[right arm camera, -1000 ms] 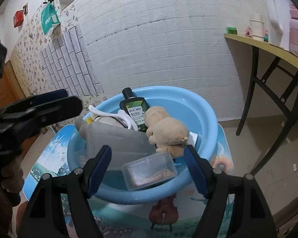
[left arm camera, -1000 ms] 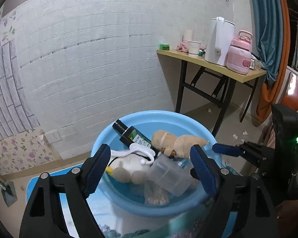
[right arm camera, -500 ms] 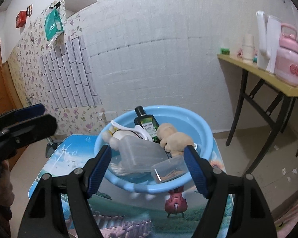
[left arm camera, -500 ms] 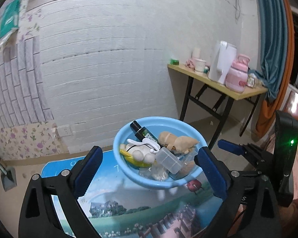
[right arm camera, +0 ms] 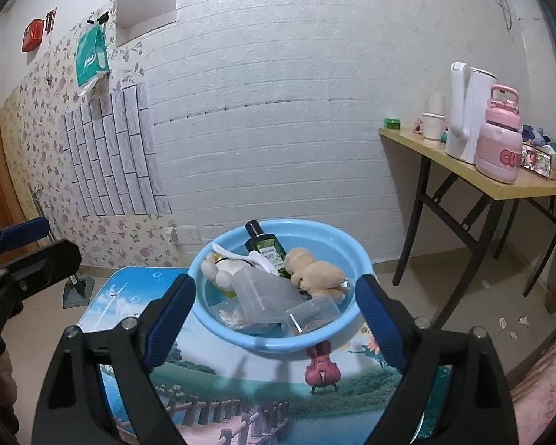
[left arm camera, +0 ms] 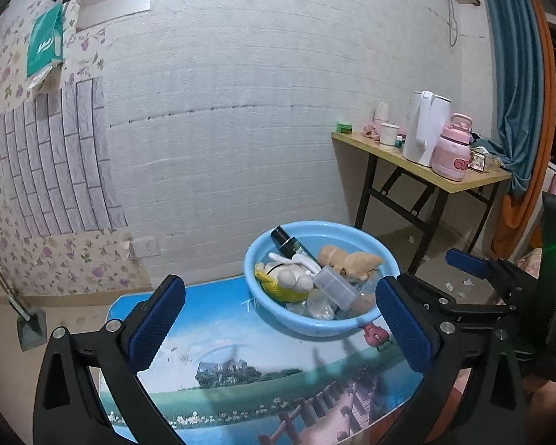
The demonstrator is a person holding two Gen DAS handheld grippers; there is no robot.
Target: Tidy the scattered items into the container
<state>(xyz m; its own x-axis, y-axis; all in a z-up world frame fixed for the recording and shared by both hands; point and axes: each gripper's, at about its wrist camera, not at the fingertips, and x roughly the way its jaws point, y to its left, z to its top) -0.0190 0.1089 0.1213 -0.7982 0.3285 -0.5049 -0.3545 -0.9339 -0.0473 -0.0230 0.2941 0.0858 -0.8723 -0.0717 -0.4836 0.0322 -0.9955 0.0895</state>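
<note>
A light blue basin (left arm camera: 278, 313) (right arm camera: 356, 252) stands on a small table with a landscape print (left arm camera: 241, 367) (right arm camera: 248, 382). In it lie a dark green bottle (left arm camera: 291, 244) (right arm camera: 265, 246), a tan plush toy (left arm camera: 346, 261) (right arm camera: 315, 272), a white and yellow plush toy (left arm camera: 285, 278) (right arm camera: 222, 269) and clear plastic boxes (left arm camera: 333, 289) (right arm camera: 311, 313). My left gripper (left arm camera: 278, 328) is open and empty, held back above the table, short of the basin. My right gripper (right arm camera: 276, 322) is open and empty, its fingers flanking the basin's near rim in view.
A white brick-pattern wall rises behind the table. A wooden folding table (left arm camera: 419, 170) (right arm camera: 478, 174) at the right holds a white kettle (right arm camera: 467, 111), a pink jug (right arm camera: 500, 141) and cups. A dustpan (left arm camera: 29, 324) stands on the floor at the left. Paper scraps litter the floor (right arm camera: 511, 324).
Both grippers have pulled back and up from the basin, which now looks smaller and farther away. Both stay open and empty. The things in the basin have not moved.
</note>
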